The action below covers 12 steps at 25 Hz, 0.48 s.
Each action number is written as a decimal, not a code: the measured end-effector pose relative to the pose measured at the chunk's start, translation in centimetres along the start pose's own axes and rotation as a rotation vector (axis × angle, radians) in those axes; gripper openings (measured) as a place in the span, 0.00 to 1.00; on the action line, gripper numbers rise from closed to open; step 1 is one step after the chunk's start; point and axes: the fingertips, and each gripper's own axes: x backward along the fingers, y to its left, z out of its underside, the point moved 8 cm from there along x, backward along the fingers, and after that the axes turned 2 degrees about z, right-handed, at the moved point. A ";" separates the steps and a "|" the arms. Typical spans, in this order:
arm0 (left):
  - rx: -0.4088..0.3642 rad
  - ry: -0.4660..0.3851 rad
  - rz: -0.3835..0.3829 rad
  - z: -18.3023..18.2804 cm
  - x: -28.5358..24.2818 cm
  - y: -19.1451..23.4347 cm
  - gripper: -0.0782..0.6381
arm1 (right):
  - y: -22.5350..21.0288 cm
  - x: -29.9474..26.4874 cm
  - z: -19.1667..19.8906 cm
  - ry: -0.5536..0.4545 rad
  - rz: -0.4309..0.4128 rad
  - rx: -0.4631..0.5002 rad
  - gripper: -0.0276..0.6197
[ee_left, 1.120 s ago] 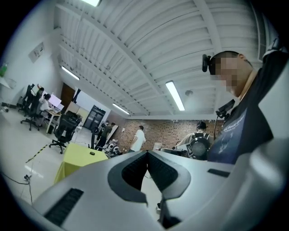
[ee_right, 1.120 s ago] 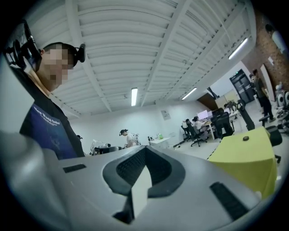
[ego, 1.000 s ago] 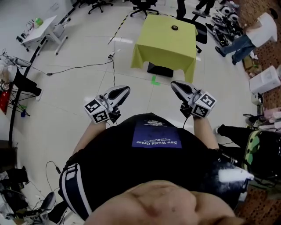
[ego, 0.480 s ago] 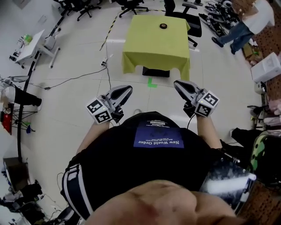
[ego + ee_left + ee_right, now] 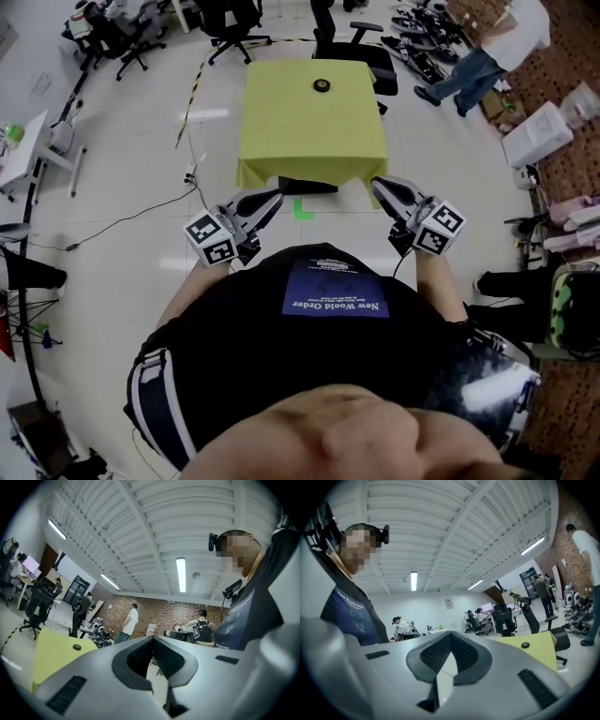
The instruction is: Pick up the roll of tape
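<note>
The yellow desk (image 5: pixel 309 141), with the roll of tape (image 5: pixel 322 86) on it, has drawn nearer at twelve o'clock. The left gripper (image 5: pixel 277 194) and right gripper (image 5: pixel 376 186) are both pinched together, empty.

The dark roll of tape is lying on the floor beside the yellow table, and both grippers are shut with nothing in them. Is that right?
Not quite. The roll of tape is not on the floor. It lies on top of the yellow table, near its far edge, as the head view shows. The rest holds: the left gripper and right gripper are shut and empty.
</note>
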 end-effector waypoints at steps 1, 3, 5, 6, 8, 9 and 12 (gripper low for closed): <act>-0.010 0.004 0.014 -0.8 0.1 1.7 0.12 | -0.5 -1.6 -0.7 -0.002 0.006 0.011 0.02; -0.015 0.007 0.032 -2.2 0.5 4.7 0.12 | -1.4 -4.5 -1.8 -0.013 0.021 0.021 0.02; -0.005 0.006 0.039 -3.1 1.0 7.3 0.12 | -2.2 -7.1 -2.5 -0.024 0.030 0.022 0.02; -0.002 0.005 0.040 -3.5 1.2 8.5 0.12 | -2.6 -8.2 -2.6 -0.024 0.032 0.024 0.02; 0.002 0.003 0.033 -4.1 1.5 10.8 0.12 | -3.6 -10.1 -2.7 -0.012 0.032 0.025 0.02; 0.006 0.001 0.027 -4.4 1.5 11.7 0.12 | -4.2 -10.9 -2.7 -0.005 0.030 0.021 0.02; 0.004 -0.006 0.014 -4.6 1.6 14.2 0.12 | -6.3 -13.1 -2.7 0.014 0.020 0.005 0.02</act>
